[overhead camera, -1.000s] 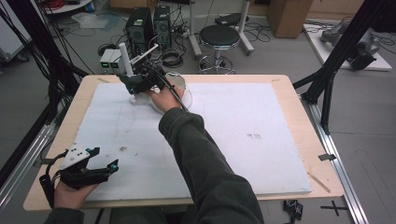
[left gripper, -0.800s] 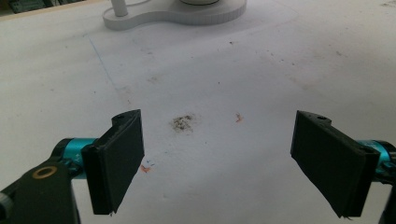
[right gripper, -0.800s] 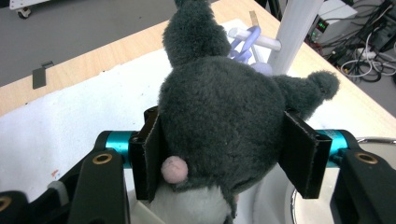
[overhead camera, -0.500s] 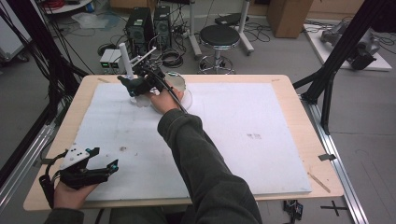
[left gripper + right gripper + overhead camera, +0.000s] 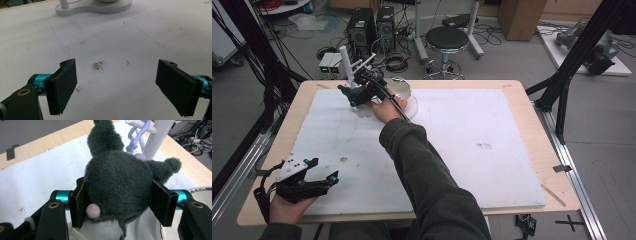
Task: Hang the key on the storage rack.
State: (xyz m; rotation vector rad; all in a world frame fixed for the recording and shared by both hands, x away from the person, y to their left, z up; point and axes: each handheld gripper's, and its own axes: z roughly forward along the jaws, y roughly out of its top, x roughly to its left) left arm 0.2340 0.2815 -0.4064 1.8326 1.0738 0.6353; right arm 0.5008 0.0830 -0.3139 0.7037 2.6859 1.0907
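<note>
The plush toy (image 5: 117,187) is the star here, a dark grey, fuzzy little character with pointed ears, a white lower face and a small pink nub, sitting at the far left of the table in the high view, right at the white rack.

Starting at the left: the left gripper (image 5: 307,182) rests at the near left corner of the table (image 5: 522,87), jaws spread wide and nothing between them. Its own view looks across the white mat (image 5: 140,37), a matte, slightly grubby sheet with a dark smudge (image 5: 98,65) and small red flecks.

Moving right and far: the right gripper (image 5: 120,200) has both black flat jaws pressed into the sides of the toy's head, and the pile bulges around them. It looks light and very soft, so it should squash rather than slip; the fuzzy fabric gives the pads good friction. The round head, where it's held now, seems the best place to take it, since the thin ears would just fold.

Above it, a lilac plastic clip (image 5: 136,137) loops over a white peg (image 5: 141,125) of the stand (image 5: 346,62), smooth, rigid material. Is the toy hooked there by that clip? It seems so, but I can't be sure.

Just right of the hand sits a round, shiny-rimmed mirror (image 5: 398,89), hard and probably fragile.
</note>
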